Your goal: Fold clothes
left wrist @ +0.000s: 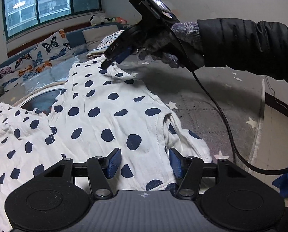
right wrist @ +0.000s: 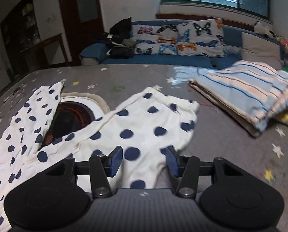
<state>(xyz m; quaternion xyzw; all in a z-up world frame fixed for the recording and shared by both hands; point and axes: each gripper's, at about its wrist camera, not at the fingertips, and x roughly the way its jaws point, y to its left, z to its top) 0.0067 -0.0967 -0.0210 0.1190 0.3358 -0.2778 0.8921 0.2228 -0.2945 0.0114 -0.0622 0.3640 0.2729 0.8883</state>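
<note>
Left wrist view: the left gripper [left wrist: 145, 163] hangs at six o'clock over the spotted garment [left wrist: 97, 116], its jaws about half apart with cloth lying between the pads; whether the pads [left wrist: 114, 163] actually pinch the cloth I cannot tell. The garment sprawls across the grey starred mat [left wrist: 202, 100] from six towards eleven o'clock, rumpled, with one part flopped out at nine. At twelve o'clock the right gripper [left wrist: 110, 61], carried by a gloved hand [left wrist: 159, 46], touches down on the garment's far edge.

Right wrist view: the right gripper [right wrist: 145, 161] sits at six o'clock, jaws likewise half apart over spotted cloth [right wrist: 144, 123]; a firm hold cannot be confirmed. At two o'clock a striped piece [right wrist: 246, 96] lies folded, so one item looks finished. The spotted garment seems barely begun: no neat fold shows, and most of the folding appears left.
</note>
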